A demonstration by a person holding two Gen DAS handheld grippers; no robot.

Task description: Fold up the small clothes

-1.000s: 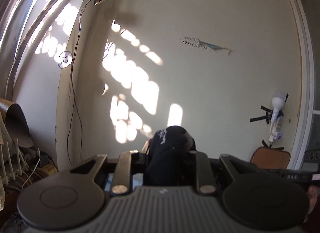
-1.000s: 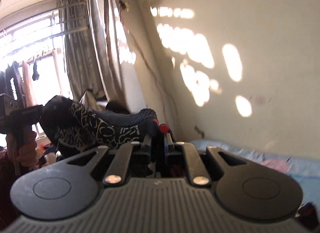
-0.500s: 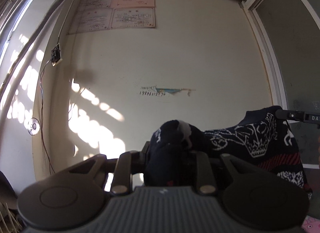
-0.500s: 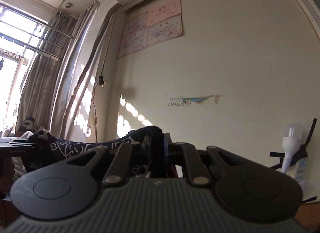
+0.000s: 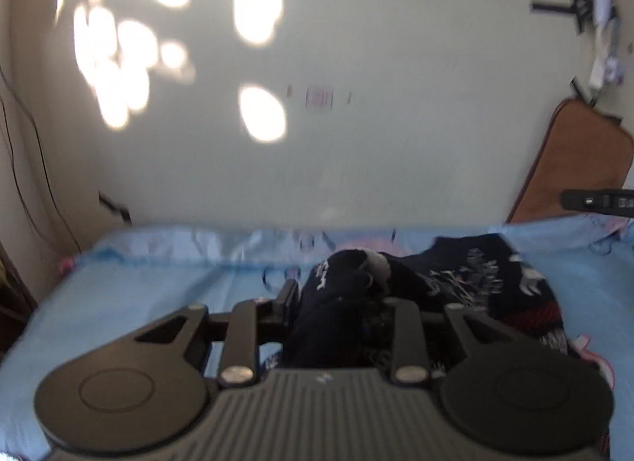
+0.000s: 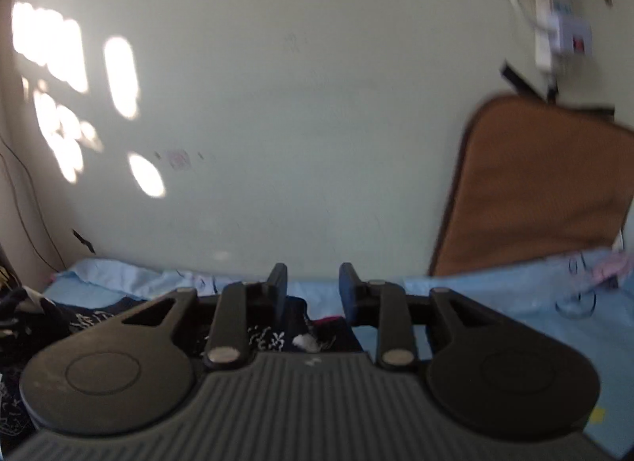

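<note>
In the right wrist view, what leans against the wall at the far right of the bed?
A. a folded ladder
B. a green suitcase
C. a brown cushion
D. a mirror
C. A brown cushion with a dark edge stands tilted against the pale wall, its lower edge behind the blue sheet.

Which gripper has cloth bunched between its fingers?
The left gripper: the dark garment fills its opening jaws. The right gripper, also opening, shows a clear gap above the cloth.
</note>
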